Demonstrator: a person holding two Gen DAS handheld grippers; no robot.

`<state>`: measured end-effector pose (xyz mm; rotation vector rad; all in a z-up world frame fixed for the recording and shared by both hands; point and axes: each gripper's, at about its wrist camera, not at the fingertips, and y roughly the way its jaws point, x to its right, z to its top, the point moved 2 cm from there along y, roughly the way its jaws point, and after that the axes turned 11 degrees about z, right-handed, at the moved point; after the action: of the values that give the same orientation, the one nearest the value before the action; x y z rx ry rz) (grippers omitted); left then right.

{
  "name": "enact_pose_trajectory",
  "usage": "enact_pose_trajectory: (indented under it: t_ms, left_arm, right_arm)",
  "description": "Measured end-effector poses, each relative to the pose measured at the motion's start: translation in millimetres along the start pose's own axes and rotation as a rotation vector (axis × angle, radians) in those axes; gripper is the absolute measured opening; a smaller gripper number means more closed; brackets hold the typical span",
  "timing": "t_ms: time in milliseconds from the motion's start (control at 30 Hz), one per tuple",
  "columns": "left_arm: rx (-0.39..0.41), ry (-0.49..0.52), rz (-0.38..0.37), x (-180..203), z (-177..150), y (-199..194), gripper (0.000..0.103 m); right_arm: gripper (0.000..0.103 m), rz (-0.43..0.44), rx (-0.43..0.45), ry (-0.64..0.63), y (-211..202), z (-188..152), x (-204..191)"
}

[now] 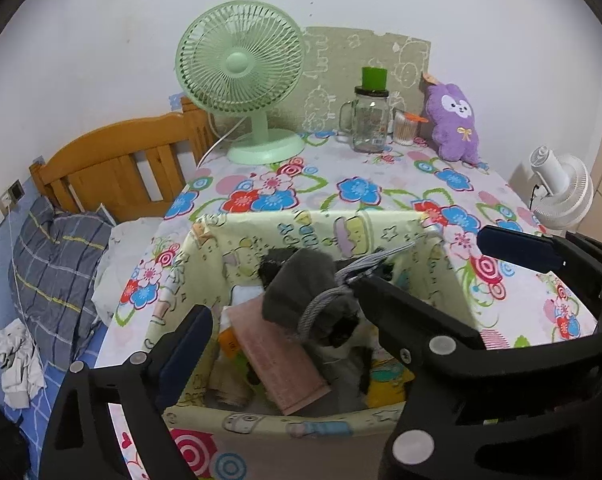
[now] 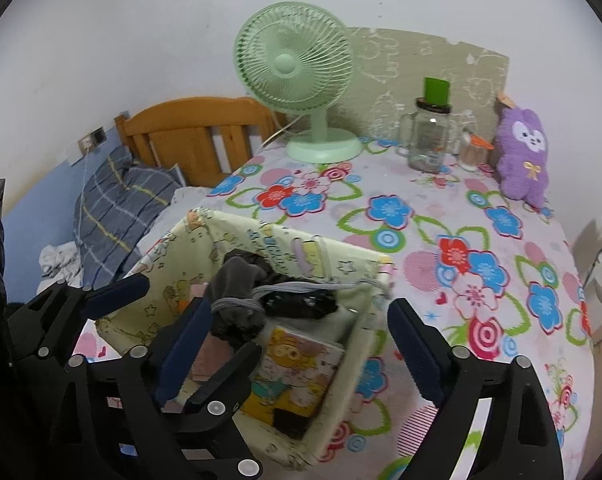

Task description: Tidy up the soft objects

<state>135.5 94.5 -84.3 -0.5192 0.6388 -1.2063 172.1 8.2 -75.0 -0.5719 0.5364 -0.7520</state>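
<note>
Both the left gripper (image 1: 341,292) and right gripper (image 2: 301,340) have jaws spread, holding nothing; the grey plush (image 1: 301,292) lies between the left jaws in the fabric bin (image 1: 205,248).

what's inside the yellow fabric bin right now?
The fabric bin holds a grey rolled cloth tied with a grey cord, on top of a pink towel, a black-and-white item and cartoon-print packs. Anything beneath is covered.

The pale yellow cartoon-print fabric box (image 1: 301,224) sits on the flowered tablecloth (image 1: 381,184), with the rolled grey sock bundle (image 1: 301,288) inside; behind stands the green table fan (image 1: 241,64), right of it the purple plush toy (image 1: 455,120)
</note>
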Motion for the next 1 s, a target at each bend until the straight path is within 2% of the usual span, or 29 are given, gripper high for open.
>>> enact_pose_trajectory:
  t_ms: [467,1000]
  left_arm:
    - [0.062,0.029,-0.017,36.7,6.8,-30.7,0.095]
    - [0.153,0.028,-0.054,66.7,15.7,-83.4,0.097]
  right_arm:
    - [0.097,-0.088,0.048,0.070,-47.2,-11.5,29.5]
    - [0.097,-0.189,0.192,0.109,-127.8,-25.9,47.0]
